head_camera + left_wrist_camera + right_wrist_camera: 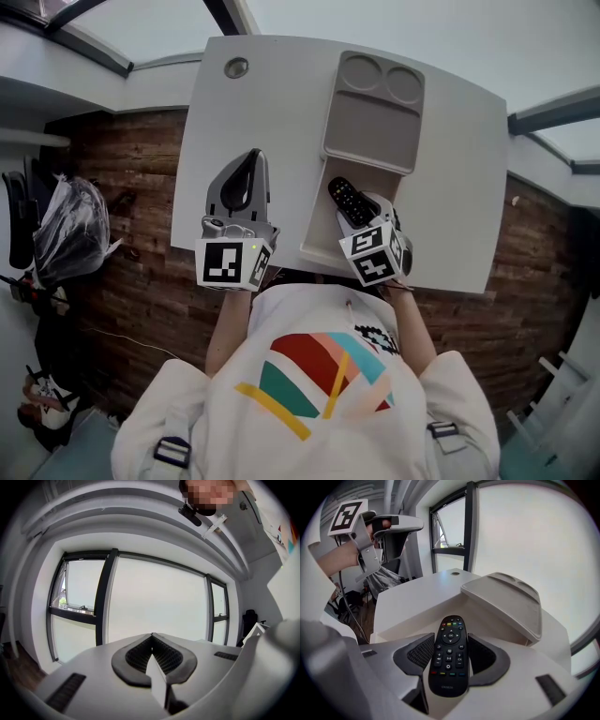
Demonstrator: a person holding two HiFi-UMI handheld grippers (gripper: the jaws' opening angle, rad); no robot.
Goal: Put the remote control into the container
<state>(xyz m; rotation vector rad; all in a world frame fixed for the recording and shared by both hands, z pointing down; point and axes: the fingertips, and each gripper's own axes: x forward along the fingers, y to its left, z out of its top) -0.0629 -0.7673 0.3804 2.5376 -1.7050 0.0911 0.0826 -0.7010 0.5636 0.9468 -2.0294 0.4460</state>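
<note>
A black remote control (450,654) with coloured buttons lies lengthwise between the pads of my right gripper (451,649), which is shut on it. In the head view the remote (346,200) points away from me, held by the right gripper (352,214) over the open lower half of the beige container (315,228). The container's lid (373,111), with two round recesses, is swung open toward the far side. My left gripper (240,184) is raised left of the container, jaws shut with nothing between them. Its own view, where the left gripper (151,638) aims at a window, shows the same.
The white table (469,169) has a round cable hole (236,67) at its far left. A black bag (67,230) sits on the wooden floor to the left. In the right gripper view, the left gripper (391,524) hangs high at the left.
</note>
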